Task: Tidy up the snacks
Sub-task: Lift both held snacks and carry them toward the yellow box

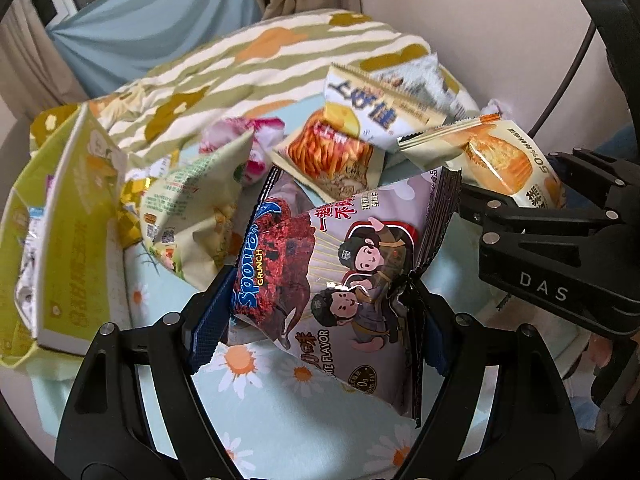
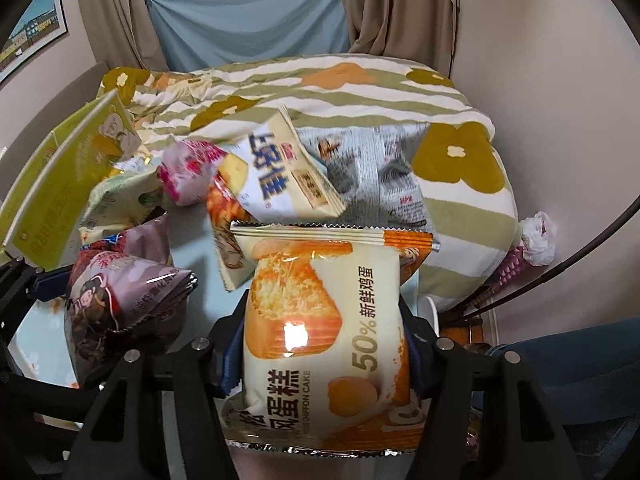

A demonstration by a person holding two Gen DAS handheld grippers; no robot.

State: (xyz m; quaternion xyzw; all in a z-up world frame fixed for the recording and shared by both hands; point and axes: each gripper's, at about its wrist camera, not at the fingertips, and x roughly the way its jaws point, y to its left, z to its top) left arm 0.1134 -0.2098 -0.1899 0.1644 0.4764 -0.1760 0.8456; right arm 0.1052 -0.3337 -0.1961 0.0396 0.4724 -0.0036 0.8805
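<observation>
My left gripper (image 1: 320,320) is shut on a purple snack bag (image 1: 352,264) with cartoon figures, held up above the daisy-print sheet (image 1: 280,424). The same bag (image 2: 120,292) shows at the left of the right wrist view. My right gripper (image 2: 324,344) is shut on a cream and orange chiffon cake packet (image 2: 324,320), its pads pressing both sides. From the left wrist view that packet (image 1: 496,156) hangs at the right in the right gripper (image 1: 520,216). Loose snacks lie behind: a white and blue bag (image 1: 360,108), an orange-stick packet (image 1: 332,156), a pink packet (image 1: 256,140) and a pale green bag (image 1: 192,208).
An open yellow-green carton (image 1: 76,240) with packets inside stands at the left. A striped floral quilt (image 1: 260,64) is bunched behind the pile. A silver printed bag (image 2: 380,168) rests against the quilt. A wall and curtains close the back and right.
</observation>
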